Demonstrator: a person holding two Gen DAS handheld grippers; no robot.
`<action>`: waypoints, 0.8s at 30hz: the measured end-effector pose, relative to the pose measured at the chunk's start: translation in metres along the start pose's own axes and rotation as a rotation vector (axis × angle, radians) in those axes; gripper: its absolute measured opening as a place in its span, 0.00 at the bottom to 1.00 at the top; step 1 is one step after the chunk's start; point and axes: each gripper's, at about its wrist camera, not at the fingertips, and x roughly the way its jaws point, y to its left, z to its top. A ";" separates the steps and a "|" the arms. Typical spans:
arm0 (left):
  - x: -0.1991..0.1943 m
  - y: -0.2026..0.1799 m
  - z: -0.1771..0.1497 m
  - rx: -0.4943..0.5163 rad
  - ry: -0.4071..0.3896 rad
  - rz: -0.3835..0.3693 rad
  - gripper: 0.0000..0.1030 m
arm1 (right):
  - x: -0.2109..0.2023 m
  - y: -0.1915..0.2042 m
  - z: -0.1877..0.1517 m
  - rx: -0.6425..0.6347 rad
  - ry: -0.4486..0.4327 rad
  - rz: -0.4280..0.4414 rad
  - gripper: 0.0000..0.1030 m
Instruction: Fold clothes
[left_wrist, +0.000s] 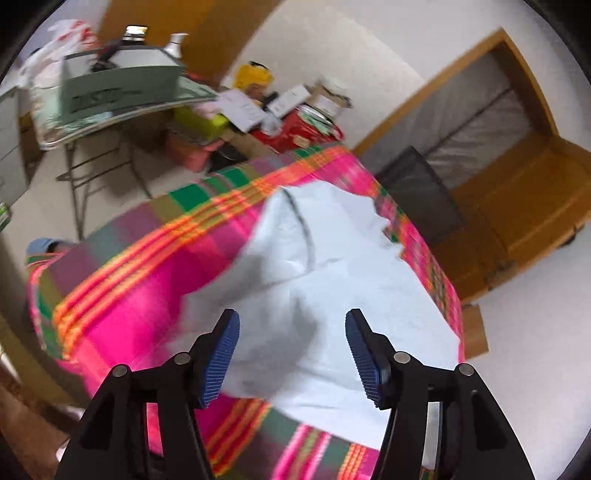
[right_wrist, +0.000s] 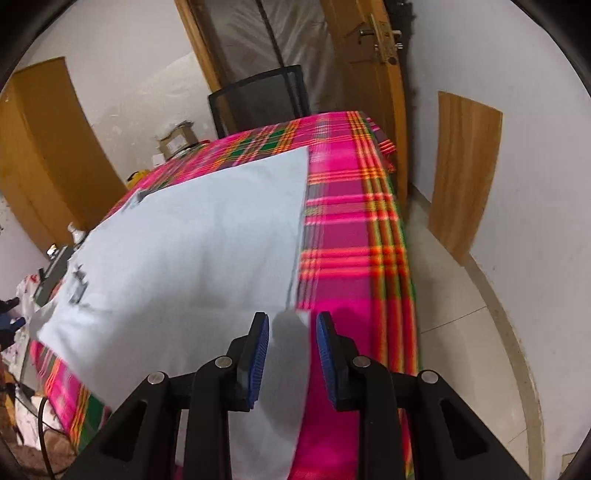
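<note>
The left claw (left_wrist: 292, 357) is wide open and holds nothing — the pale blue shirt (left_wrist: 332, 280) lies under it on the pink checked cloth (left_wrist: 140, 295). The right claw (right_wrist: 292, 360) is partly open. A shirt edge sits between its blue pads (right_wrist: 258, 354) — whether it touches them is unclear.

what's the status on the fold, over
Left gripper open above shirt. Right gripper open, shirt edge between pads. Shirt flat on plaid cloth. Nothing in the way.
</note>
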 end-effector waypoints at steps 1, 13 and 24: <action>0.007 -0.007 -0.001 0.011 0.015 -0.008 0.60 | 0.003 -0.002 0.003 0.007 0.011 0.012 0.27; 0.070 -0.038 -0.017 0.082 0.154 0.013 0.60 | 0.006 0.017 -0.005 -0.055 0.069 0.155 0.01; 0.081 -0.040 -0.027 0.109 0.177 0.062 0.63 | 0.012 -0.002 0.004 0.007 0.044 0.042 0.16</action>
